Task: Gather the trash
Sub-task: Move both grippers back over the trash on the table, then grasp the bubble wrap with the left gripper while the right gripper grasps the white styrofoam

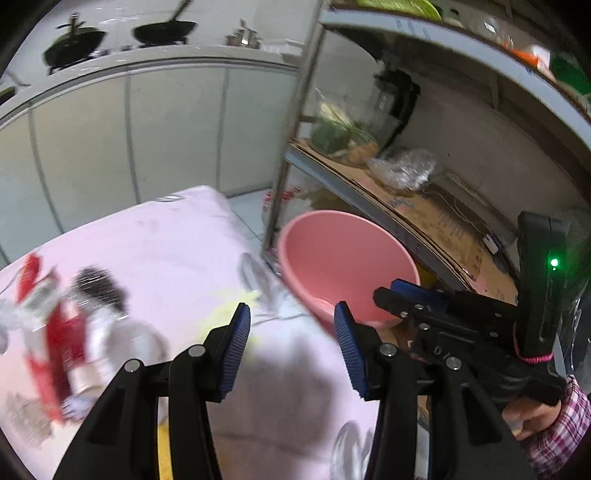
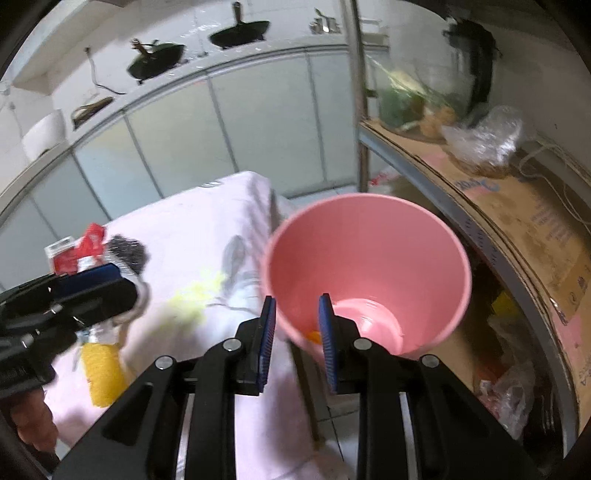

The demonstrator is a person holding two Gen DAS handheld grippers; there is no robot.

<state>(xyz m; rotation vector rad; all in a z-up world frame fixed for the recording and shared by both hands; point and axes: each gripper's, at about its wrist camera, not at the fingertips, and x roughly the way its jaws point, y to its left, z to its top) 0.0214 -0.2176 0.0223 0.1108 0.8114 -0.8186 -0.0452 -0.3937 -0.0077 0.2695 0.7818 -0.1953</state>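
Observation:
A pink bucket (image 2: 369,258) stands beside the table's right edge; it also shows in the left wrist view (image 1: 343,258). My right gripper (image 2: 297,332) is shut on the bucket's near rim, one finger inside and one outside. A small orange scrap (image 2: 315,336) lies in the bucket's bottom. My left gripper (image 1: 291,347) is open and empty above the pink tablecloth (image 1: 166,251). Red and white wrappers (image 1: 51,332) and a dark scrubber-like item (image 1: 99,288) lie on the cloth to its left. A yellow ribbed item (image 2: 101,373) lies on the cloth under the left gripper.
A metal shelf rack (image 1: 291,122) stands right of the bucket, with cardboard (image 2: 517,221), plastic bags (image 2: 484,144) and greens on its shelf. White cabinets (image 1: 147,129) with woks (image 1: 162,31) on the counter run behind the table.

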